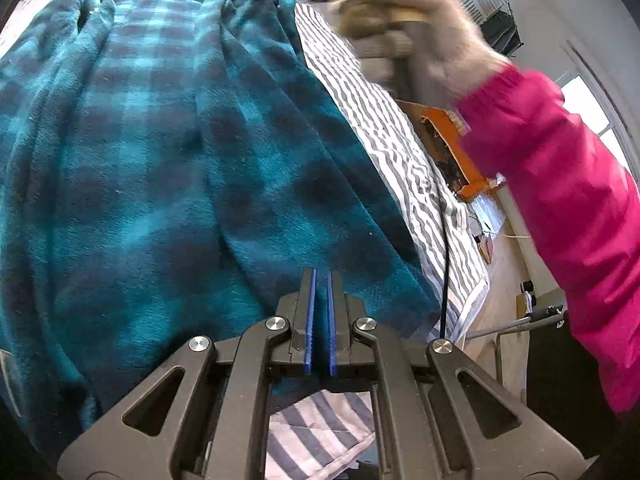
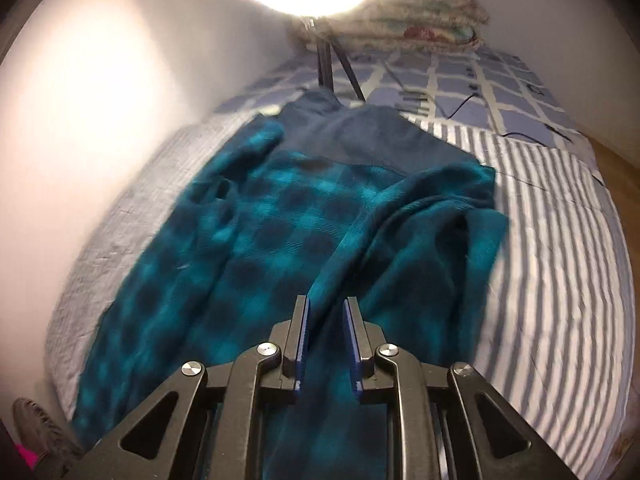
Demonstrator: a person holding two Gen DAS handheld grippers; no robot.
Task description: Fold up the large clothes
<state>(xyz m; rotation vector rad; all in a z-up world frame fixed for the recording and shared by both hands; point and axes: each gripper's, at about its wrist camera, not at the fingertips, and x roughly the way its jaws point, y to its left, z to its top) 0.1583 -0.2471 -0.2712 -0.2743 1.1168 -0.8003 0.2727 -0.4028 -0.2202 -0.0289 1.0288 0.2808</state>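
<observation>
One teal checked fleece (image 2: 280,216) is lying on the bed (image 2: 552,216). The left gripper (image 1: 321,276) is nearly pressed together, empty; the right gripper (image 2: 326,304) is pinching a fleece fold.

fuzzy fleece garment (image 2: 280,216) (matt), woven bedsheet (image 2: 560,240)
</observation>
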